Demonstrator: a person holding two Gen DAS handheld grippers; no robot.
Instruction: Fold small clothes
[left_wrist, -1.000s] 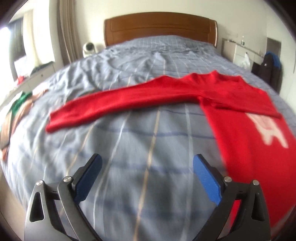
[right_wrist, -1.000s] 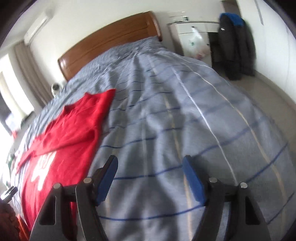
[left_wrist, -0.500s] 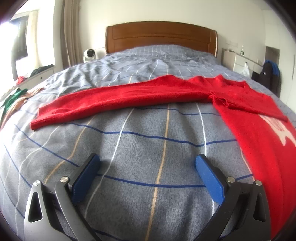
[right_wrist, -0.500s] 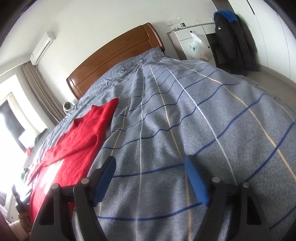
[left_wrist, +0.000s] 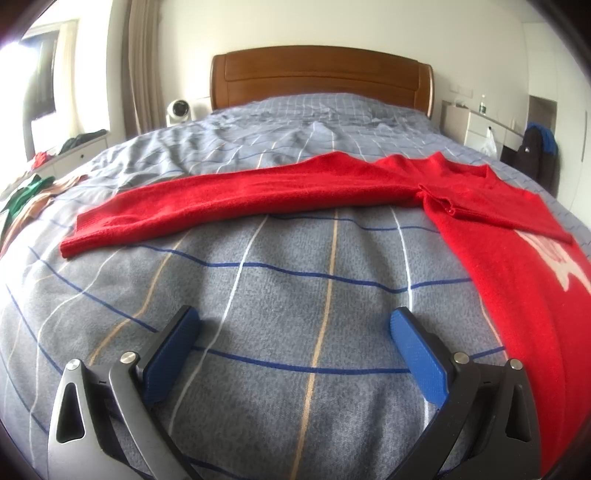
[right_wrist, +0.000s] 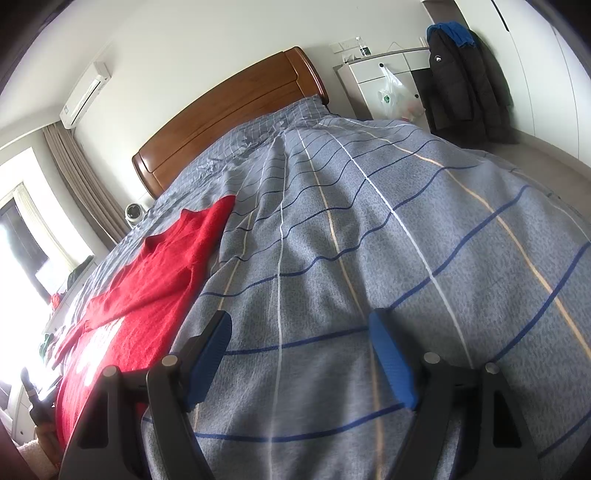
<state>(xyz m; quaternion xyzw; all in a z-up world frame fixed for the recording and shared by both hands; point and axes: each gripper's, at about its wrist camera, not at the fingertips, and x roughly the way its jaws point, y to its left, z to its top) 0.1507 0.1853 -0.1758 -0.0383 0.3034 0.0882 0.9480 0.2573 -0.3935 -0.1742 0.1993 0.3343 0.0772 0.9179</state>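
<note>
From the left gripper (left_wrist: 291, 341), jaws apart and empty, the red sweater (left_wrist: 480, 229) lies flat on the bed (left_wrist: 295, 280), one sleeve stretched out, the other already folded across its chest. From the right gripper (right_wrist: 301, 350), jaws likewise apart, the sweater sits left; earlier, the left gripper hovered higher.

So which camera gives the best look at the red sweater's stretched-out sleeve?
The left wrist view: the sleeve of the red sweater lies across the frame, cuff to shoulder, unobstructed. The right wrist view shows only the sweater's body and far shoulder at its left edge, foreshortened.
</note>
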